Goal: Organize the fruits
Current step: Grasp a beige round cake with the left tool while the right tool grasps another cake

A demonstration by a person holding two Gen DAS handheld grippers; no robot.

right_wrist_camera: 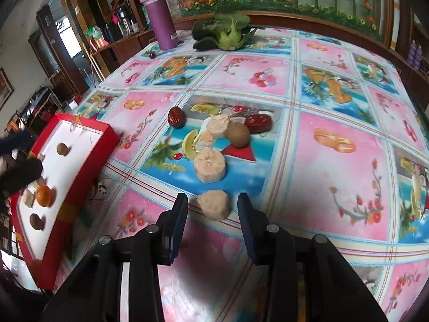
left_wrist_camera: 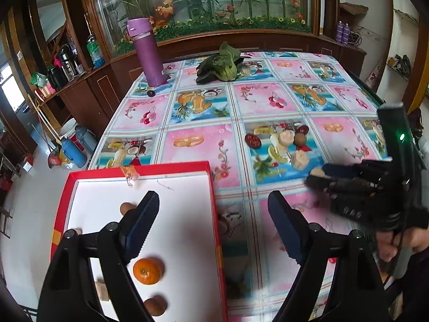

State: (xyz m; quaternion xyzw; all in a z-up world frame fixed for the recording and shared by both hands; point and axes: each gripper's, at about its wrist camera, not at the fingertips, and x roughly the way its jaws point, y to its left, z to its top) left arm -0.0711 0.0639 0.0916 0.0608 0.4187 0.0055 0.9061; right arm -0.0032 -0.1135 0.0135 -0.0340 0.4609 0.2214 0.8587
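My right gripper [right_wrist_camera: 213, 216] is spread wide, empty, and low over the table [right_wrist_camera: 335, 145], with a pale cut fruit chunk [right_wrist_camera: 213, 205] lying between its fingertips but not yet pinched. The chunk is squat and faceted, resting on a flat face, with no clear long axis. I judge it light, fairly soft and perhaps moist, so a gentle squeeze across two opposite side faces should suit. Two similar slices [right_wrist_camera: 209, 165], a brown round fruit [right_wrist_camera: 237, 135] and two red dates [right_wrist_camera: 258, 123] lie just beyond. My left gripper [left_wrist_camera: 213, 228], also released and empty, hovers over the right edge of the red tray [left_wrist_camera: 214, 204], which holds an orange [left_wrist_camera: 148, 271].
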